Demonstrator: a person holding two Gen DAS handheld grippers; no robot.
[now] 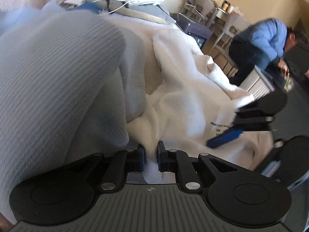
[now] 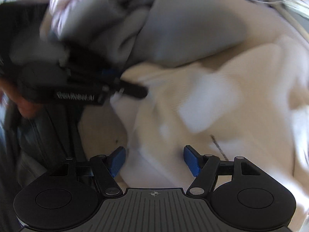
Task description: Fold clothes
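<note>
white garment (image 1: 183,104): soft, limp, light; take by edges.
left gripper (image 1: 151,157): clamped on a fold.
right gripper (image 2: 154,159): apart, cloth between, unpinched.

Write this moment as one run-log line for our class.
left gripper: shut on white garment | right gripper: open over white garment, nothing gripped | grey garment: piled beside | fold: not yet done
</note>
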